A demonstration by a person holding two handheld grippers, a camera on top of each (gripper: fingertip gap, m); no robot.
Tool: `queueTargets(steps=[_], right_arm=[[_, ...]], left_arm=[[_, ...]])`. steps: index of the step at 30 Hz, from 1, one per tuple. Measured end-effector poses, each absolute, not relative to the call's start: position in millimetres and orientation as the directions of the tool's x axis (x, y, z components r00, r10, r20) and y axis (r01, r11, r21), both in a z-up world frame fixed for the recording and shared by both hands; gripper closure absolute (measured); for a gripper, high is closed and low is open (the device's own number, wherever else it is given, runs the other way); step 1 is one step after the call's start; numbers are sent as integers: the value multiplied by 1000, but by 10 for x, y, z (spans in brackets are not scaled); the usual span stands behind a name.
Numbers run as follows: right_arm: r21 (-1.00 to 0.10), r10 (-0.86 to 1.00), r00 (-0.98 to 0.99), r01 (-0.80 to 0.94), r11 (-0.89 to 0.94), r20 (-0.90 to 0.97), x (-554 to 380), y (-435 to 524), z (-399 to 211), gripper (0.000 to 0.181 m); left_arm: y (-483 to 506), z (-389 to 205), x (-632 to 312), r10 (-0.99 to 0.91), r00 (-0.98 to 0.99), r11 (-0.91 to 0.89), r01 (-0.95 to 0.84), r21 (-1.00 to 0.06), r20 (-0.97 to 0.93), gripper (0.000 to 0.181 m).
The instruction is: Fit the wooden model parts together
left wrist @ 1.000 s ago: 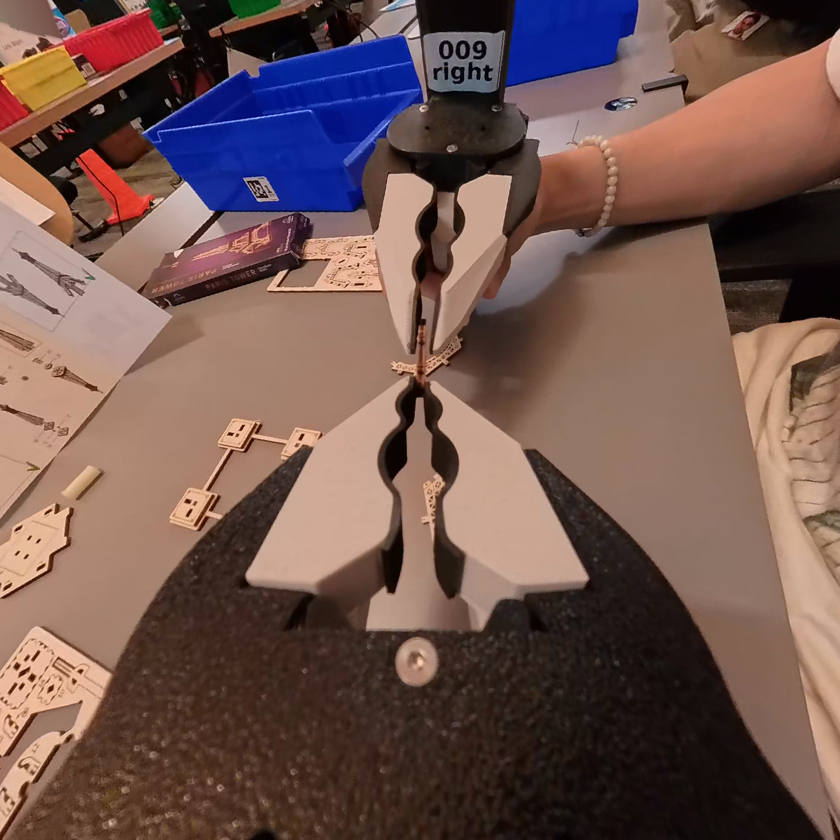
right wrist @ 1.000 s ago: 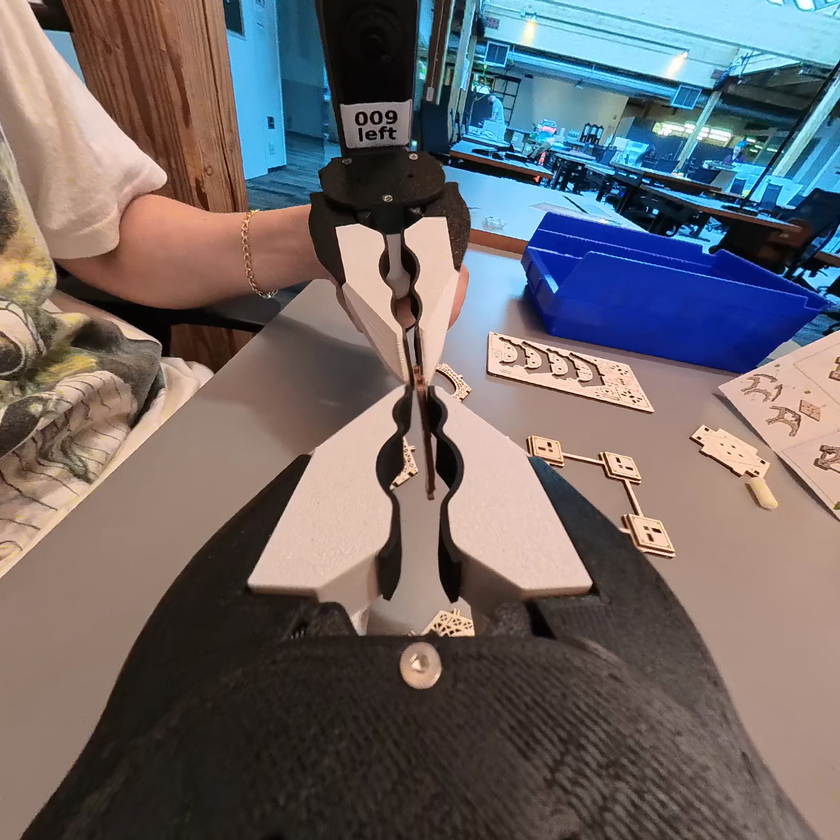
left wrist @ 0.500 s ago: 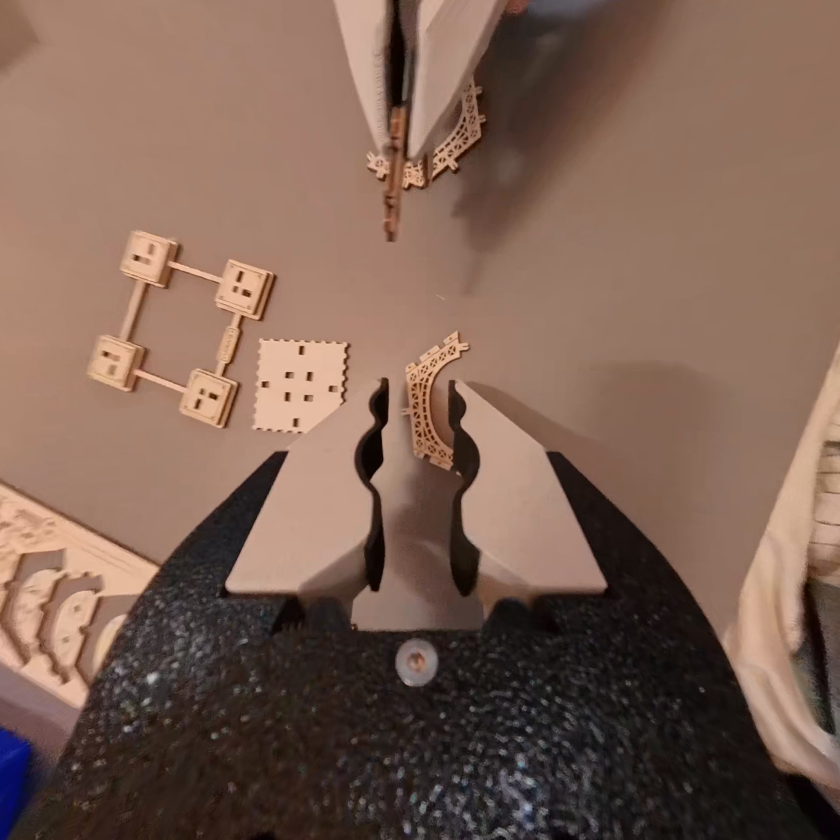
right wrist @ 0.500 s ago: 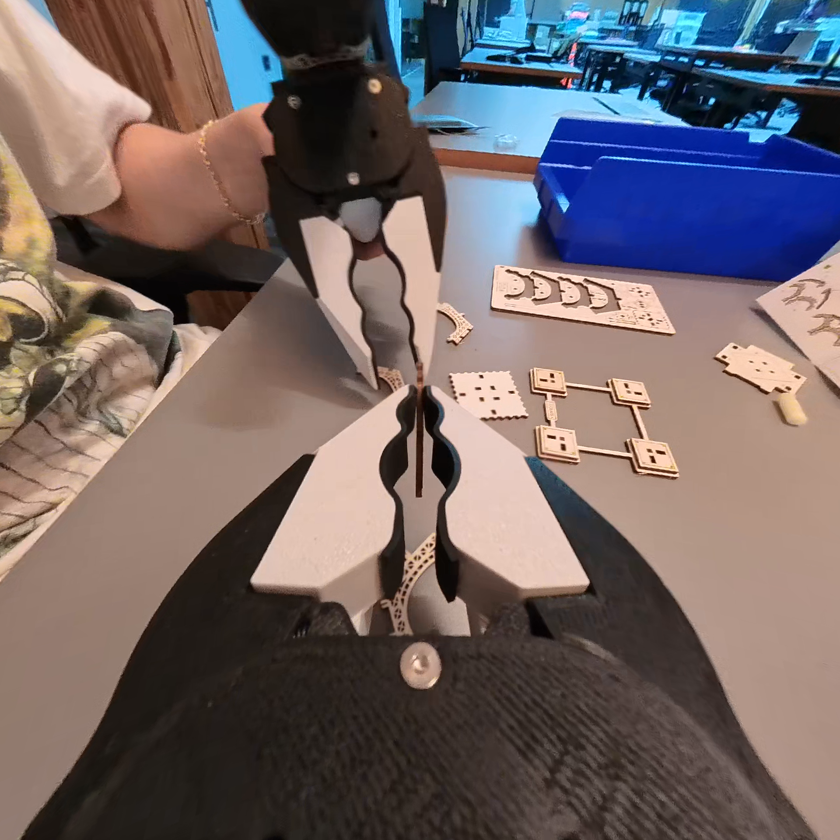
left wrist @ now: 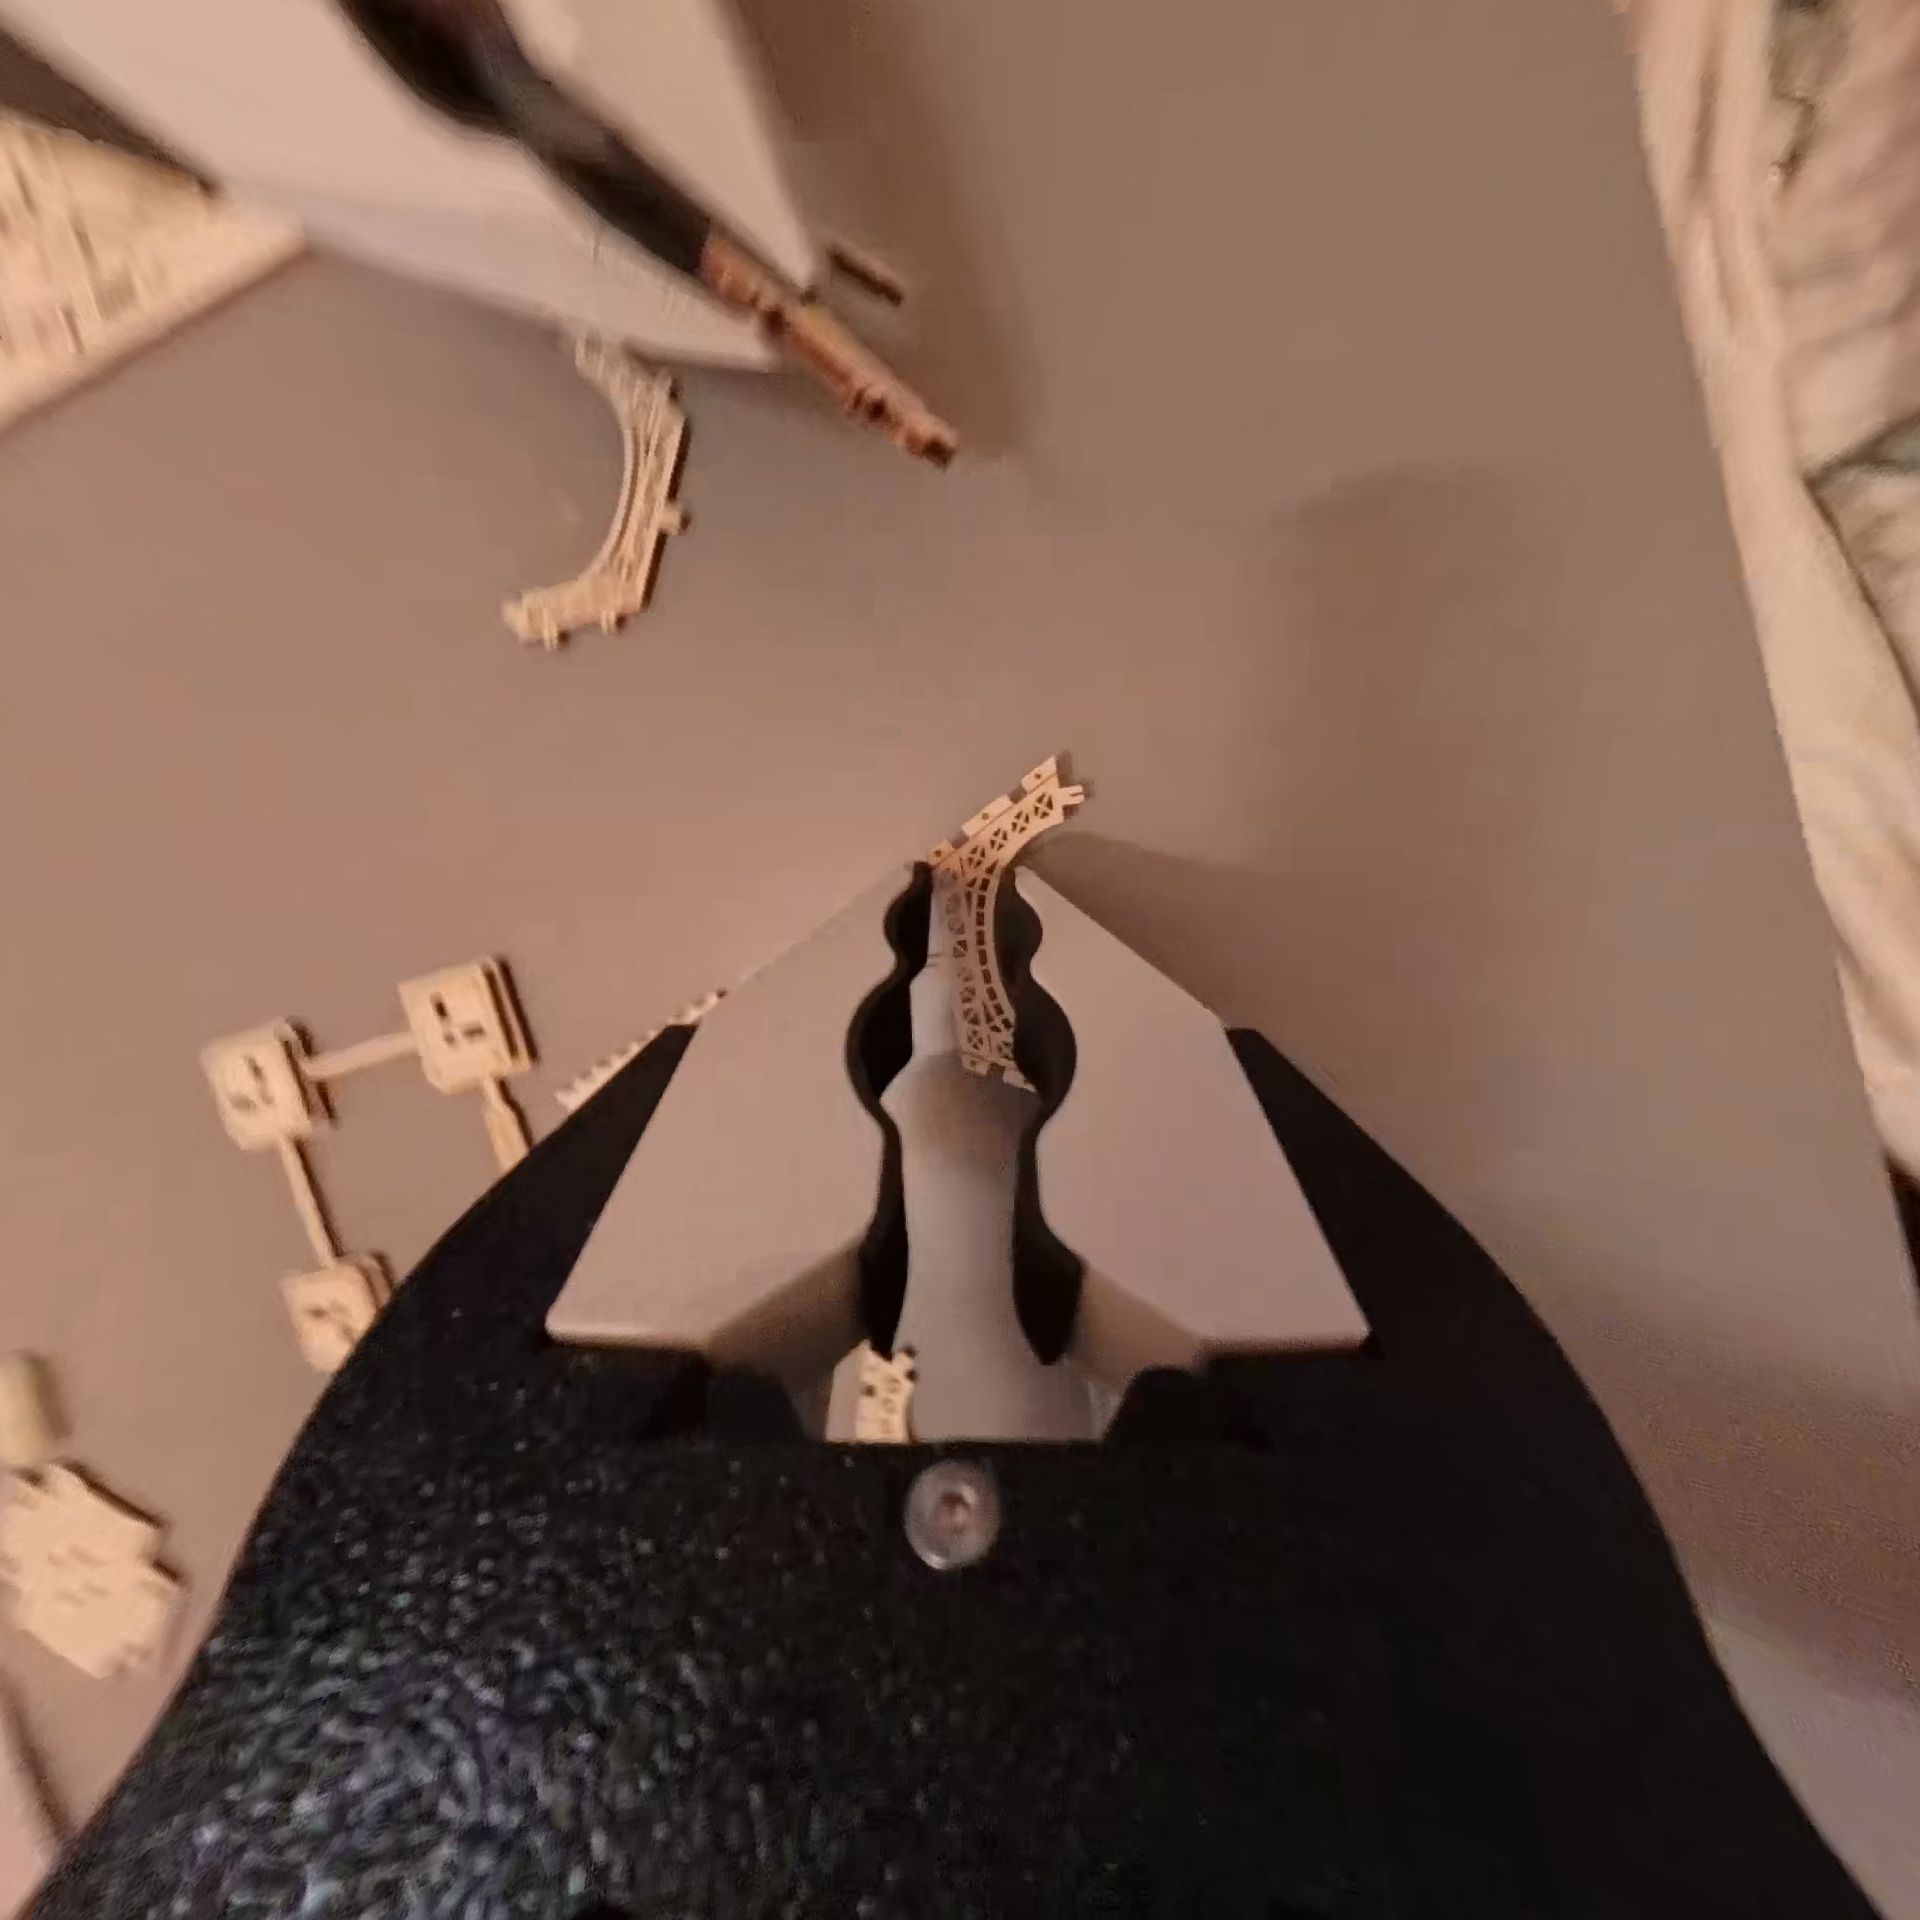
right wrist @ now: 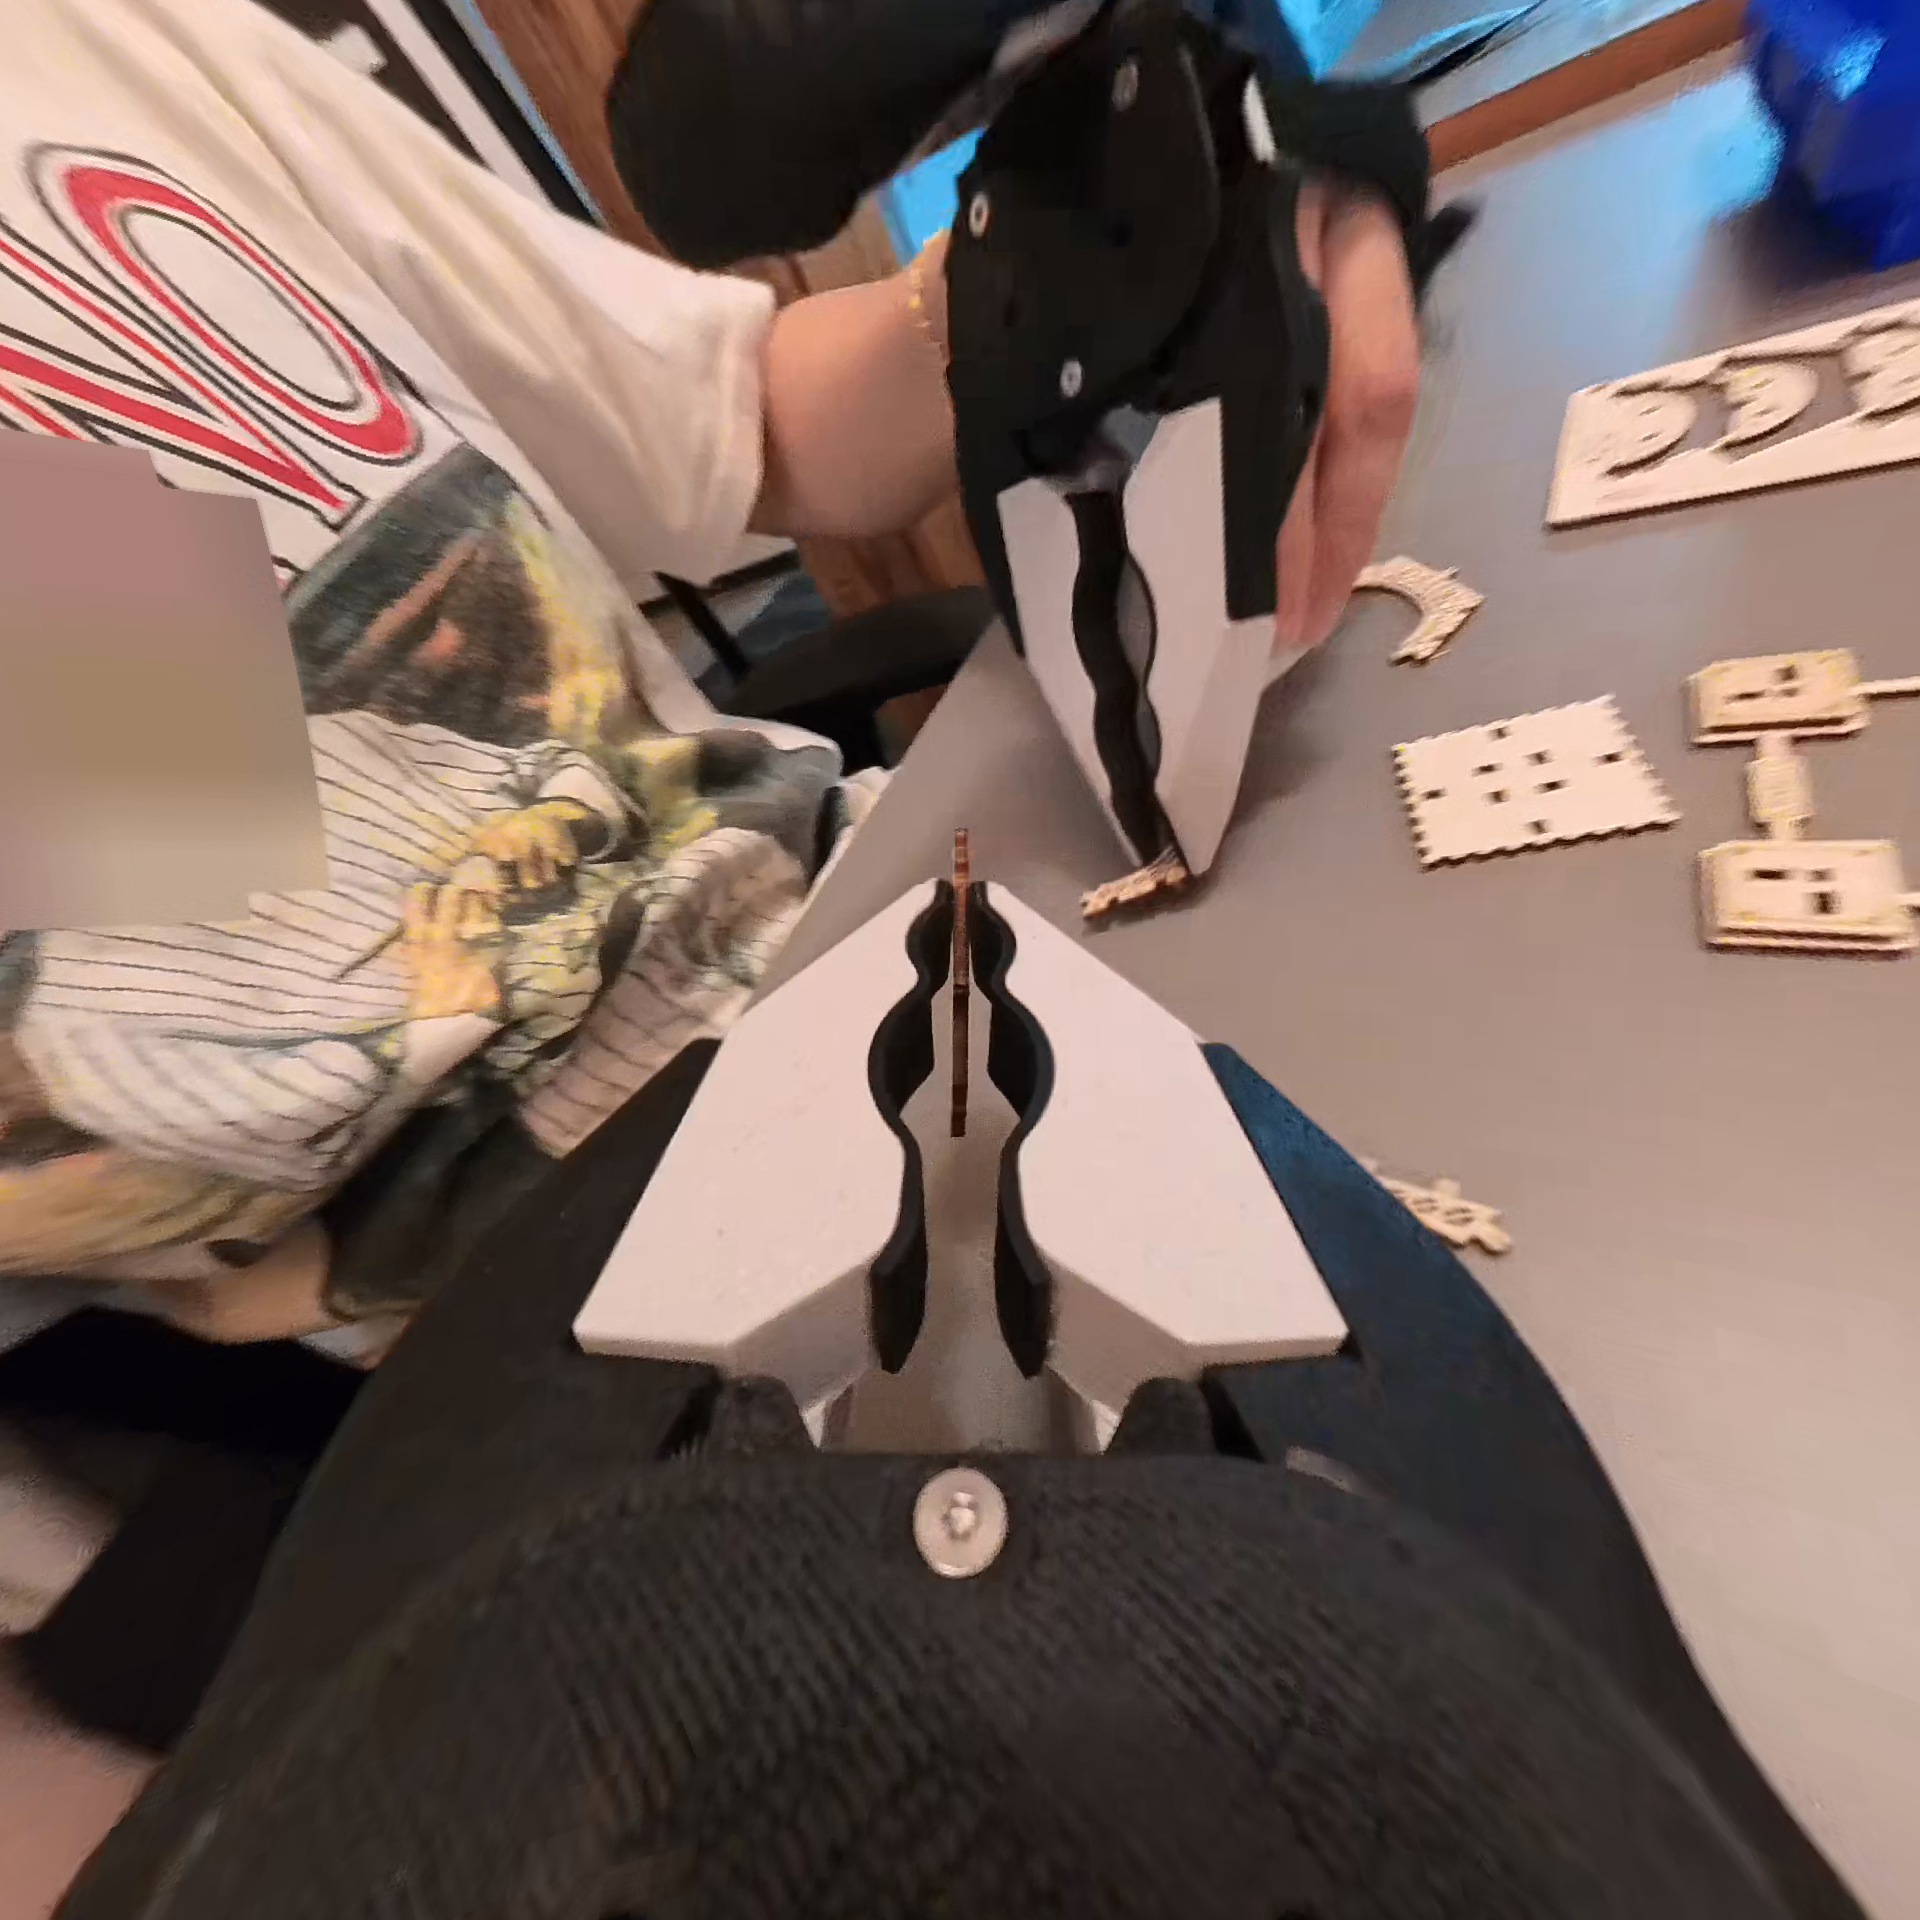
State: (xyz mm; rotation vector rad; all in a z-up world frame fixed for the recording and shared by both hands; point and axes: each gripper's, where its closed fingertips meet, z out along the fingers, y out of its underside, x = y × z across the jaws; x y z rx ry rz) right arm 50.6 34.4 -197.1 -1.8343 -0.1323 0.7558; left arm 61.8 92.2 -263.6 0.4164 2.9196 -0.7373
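Two jaws: my left gripper (left wrist: 971,878) is down on the surface (left wrist: 1351,644), closing around a curved lattice piece (left wrist: 987,935); whether it grips yet, I cannot tell.
Right gripper (right wrist: 961,888): clamped on a thin wooden strip (right wrist: 959,977), held edge-on in the air.
Progress: I judge nothing joined yet; square frame (right wrist: 1808,800) and toothed plate (right wrist: 1532,779) lie loose.
Room: surface edge close by; bare space between pieces.

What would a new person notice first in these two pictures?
First, the right hand-held gripper in the foreground, shut on a thin wooden strip seen edge-on. Next, the left hand-held gripper behind it, tips down over a curved lattice piece on the grey table. A square wooden frame lies to the right.
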Motion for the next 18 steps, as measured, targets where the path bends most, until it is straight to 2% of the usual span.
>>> queueTargets(steps=[1, 6, 9, 18], right_arm=[[-865, 446, 766, -278, -418, -462, 473, 323, -1978, 180], [-732, 466, 578, -409, -545, -670, 274, 269, -2003, 180], [-652, 477, 451, -429, -625, -755, 114, 235, -2029, 180], [-659, 517, 411, -411, -629, -750, 60, 190, -1981, 180]], left_arm=[[879, -2572, 582, 299, -932, 811, 360, -462, -203, 171], [572, -2125, 432, 429, -831, 600, 556, -575, -356, 171], [461, -2012, 336, 489, -784, 523, 614, -591, -382, 171], [307, -2040, 166, 636, -686, 444, 699, -561, -352, 171]])
